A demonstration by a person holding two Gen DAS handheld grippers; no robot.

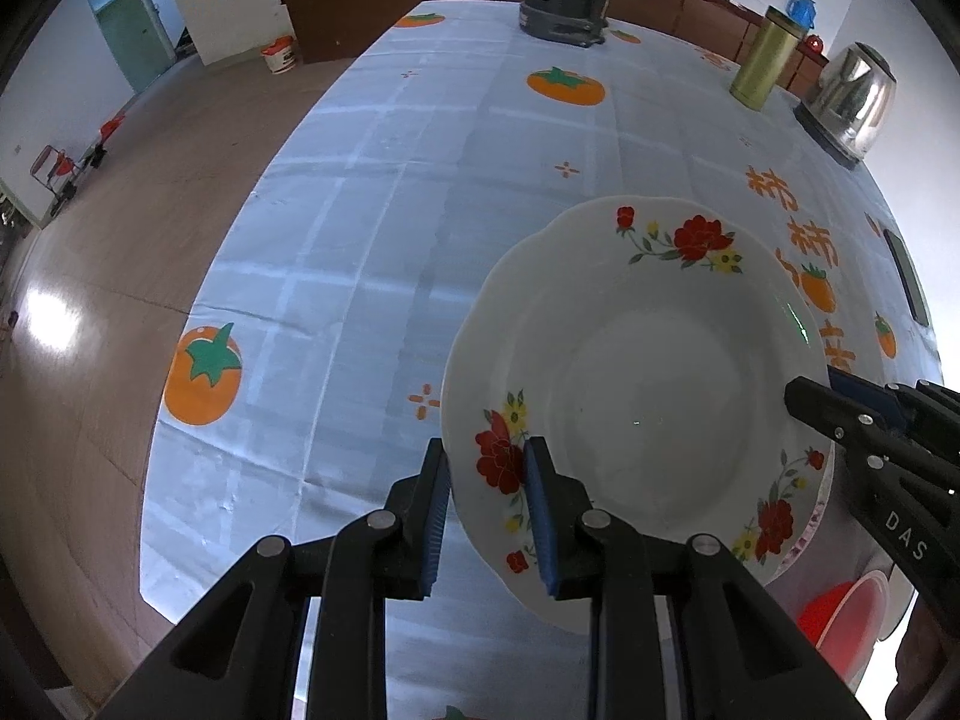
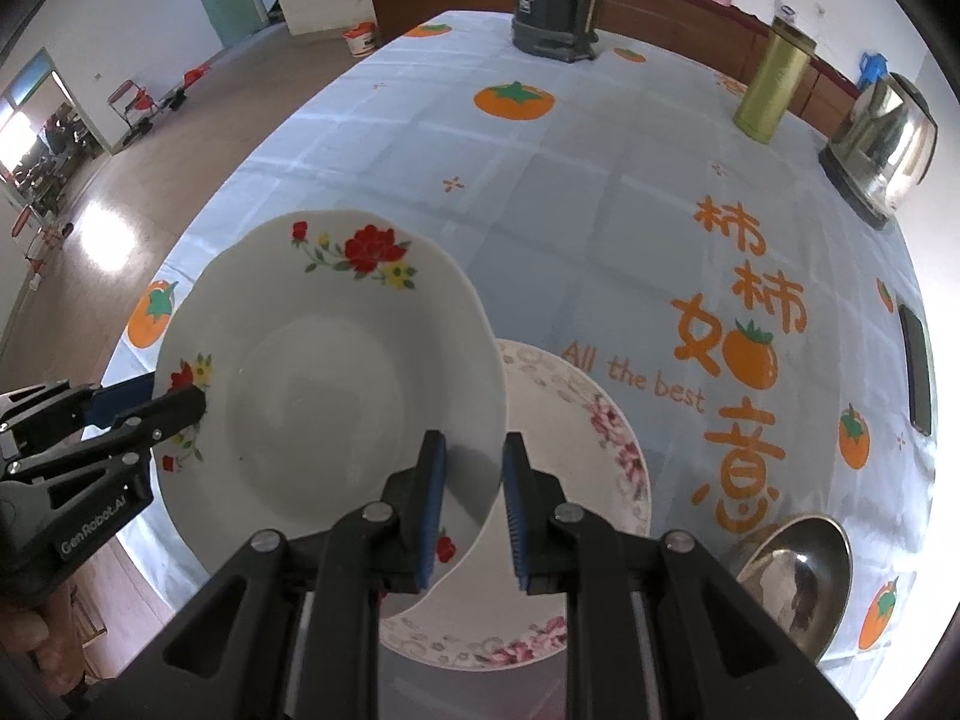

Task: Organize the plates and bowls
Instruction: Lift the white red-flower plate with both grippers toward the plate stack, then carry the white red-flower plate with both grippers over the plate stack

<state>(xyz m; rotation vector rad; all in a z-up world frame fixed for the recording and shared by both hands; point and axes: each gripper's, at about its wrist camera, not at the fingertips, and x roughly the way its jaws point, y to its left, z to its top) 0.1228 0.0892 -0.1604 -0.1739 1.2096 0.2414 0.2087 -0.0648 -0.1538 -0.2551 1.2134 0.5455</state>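
Over the near right part of the table (image 1: 372, 192), in the left wrist view, the left gripper (image 1: 487, 504) is clamped on the near-left rim of a white flowered plate (image 1: 648, 378), one finger above the rim and one beneath. The right gripper (image 1: 807, 399) bites the opposite rim, so the plate is carried level between both hands. A red bowl (image 1: 840, 612) shows below it near the table's near edge.

In the right wrist view, the right gripper (image 2: 474, 504) pinches the plate (image 2: 324, 384) at its near-right rim, and the left gripper (image 2: 180, 402) holds the far side. The plate hangs partly over a pink-flowered plate (image 2: 588, 438) lying on the cloth, probably so it can be stacked there. A steel bowl (image 2: 798, 576) sits near the table's near right corner.
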